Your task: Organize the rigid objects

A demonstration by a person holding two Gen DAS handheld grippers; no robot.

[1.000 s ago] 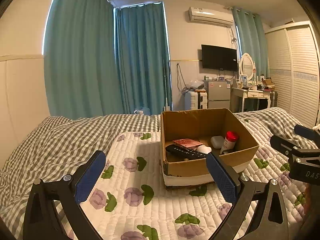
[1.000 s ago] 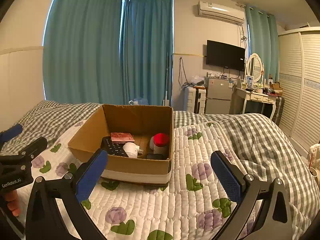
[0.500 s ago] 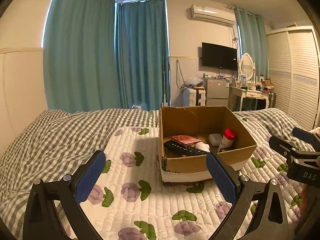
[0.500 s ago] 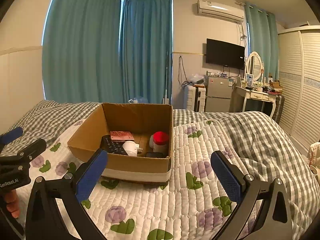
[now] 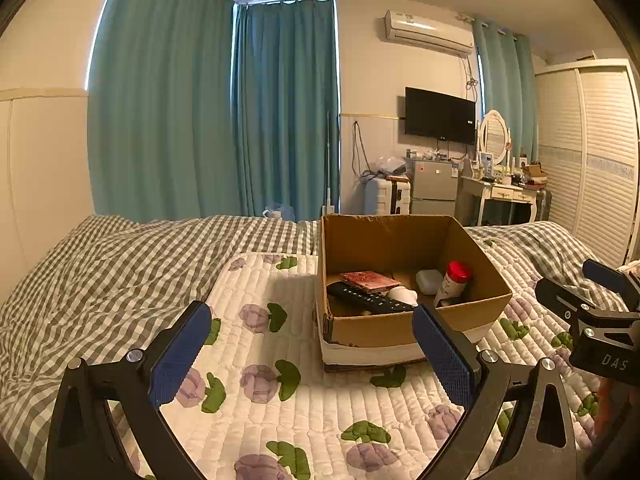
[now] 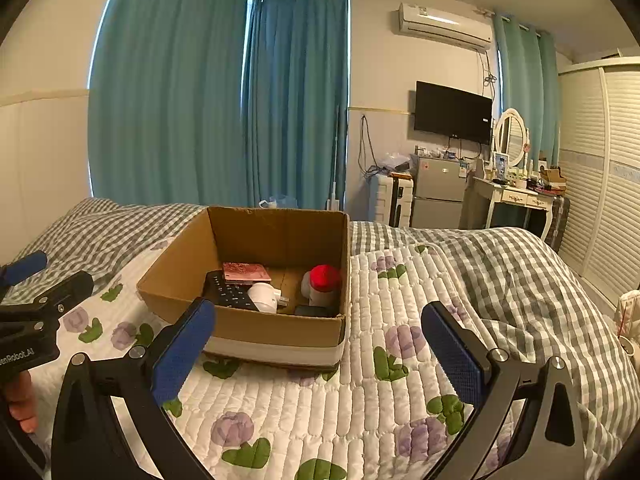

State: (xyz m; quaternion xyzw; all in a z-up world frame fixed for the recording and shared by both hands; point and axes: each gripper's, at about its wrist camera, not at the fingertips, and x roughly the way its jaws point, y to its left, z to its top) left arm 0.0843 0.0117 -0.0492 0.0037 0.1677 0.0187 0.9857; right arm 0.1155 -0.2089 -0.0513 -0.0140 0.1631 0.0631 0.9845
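Observation:
An open cardboard box (image 5: 404, 330) (image 6: 276, 328) stands on the flowered quilt of the bed. Inside lie a black remote (image 5: 370, 300) (image 6: 228, 292), a pink card (image 5: 370, 280) (image 6: 246, 272), a white rounded item (image 5: 402, 292) (image 6: 262, 296), a white case (image 5: 429, 280) and a red-capped bottle (image 5: 454, 282) (image 6: 323, 286). My left gripper (image 5: 310, 354) is open and empty, in front of the box and to its left. My right gripper (image 6: 318, 354) is open and empty, in front of the box's right corner. Each gripper shows at the edge of the other's view.
The white flowered quilt (image 5: 256, 360) lies over a grey checked bedspread (image 5: 104, 264). Teal curtains (image 5: 208, 120), a wall television (image 5: 440, 114), a small fridge (image 6: 438, 192), a dressing table (image 6: 516, 196) and a louvred wardrobe (image 6: 608, 176) stand beyond the bed.
Both grippers have risen and pulled back slightly, so the box sits lower in view. Both stay open and empty.

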